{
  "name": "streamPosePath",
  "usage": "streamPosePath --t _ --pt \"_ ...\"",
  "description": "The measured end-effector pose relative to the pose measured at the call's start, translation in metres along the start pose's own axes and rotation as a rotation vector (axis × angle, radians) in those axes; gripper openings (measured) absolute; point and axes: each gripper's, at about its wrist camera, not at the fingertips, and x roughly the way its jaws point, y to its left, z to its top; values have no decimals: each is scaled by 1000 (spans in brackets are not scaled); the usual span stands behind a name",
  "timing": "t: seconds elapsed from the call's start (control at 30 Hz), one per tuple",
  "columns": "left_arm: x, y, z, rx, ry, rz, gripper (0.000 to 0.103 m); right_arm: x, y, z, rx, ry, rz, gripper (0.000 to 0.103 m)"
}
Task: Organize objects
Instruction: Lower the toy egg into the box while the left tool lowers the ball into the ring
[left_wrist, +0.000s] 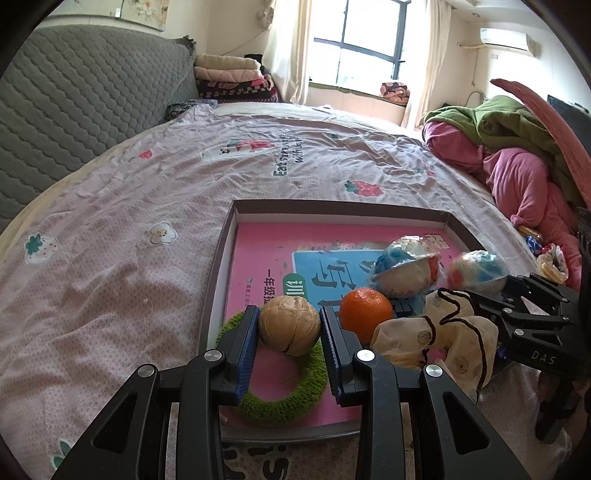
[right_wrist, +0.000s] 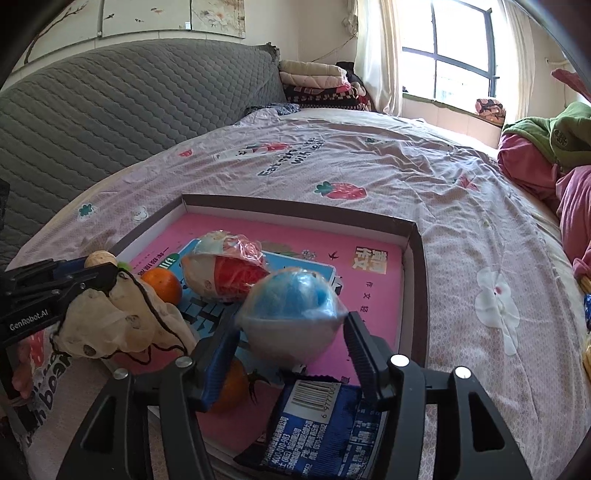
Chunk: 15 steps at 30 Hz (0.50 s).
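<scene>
A shallow cardboard box lid (left_wrist: 218, 280) lies on the bed's strawberry-print sheet (left_wrist: 122, 266) as the collecting tray, its floor lined with a pink booklet (left_wrist: 258, 251) that gives round things a flat base and low walls to stop them rolling off onto the bedding. The left gripper (left_wrist: 289, 325) reaches in over the near wall, its blue-padded fingers pinching a tan ball (left_wrist: 289, 325) on both sides just above a green knitted ring (left_wrist: 284, 402); the ring looks a likely seat for the ball, since a loop would keep it from wandering. Beside it sit an orange (left_wrist: 365, 314) and a cream drawstring pouch (left_wrist: 458, 339), bunched at the near edge where both hands can reach. In the right wrist view, the right gripper (right_wrist: 291, 343) has its fingers spread around a plastic-wrapped ball with a blue top (right_wrist: 291, 314). The right finger barely meets the wrapper and the left stands at its edge, so I judge the ball is being let go rather than squeezed, though the crinkled film makes contact hard to read. It sits low over the booklet, next to a second wrapped ball with red inside (right_wrist: 225, 273), which suggests like goes with like. A blue snack packet (right_wrist: 325, 424) lies under the gripper at the near wall.
</scene>
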Motion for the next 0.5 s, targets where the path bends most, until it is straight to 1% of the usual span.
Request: streamPosePath --t 0.07,0.5 --pt "1 -2 -2 6 5 -2 33 -1 0 1 6 -6 5 65" --pt "6 -2 -10 4 29 2 34 -13 0 4 37 -27 29 65"
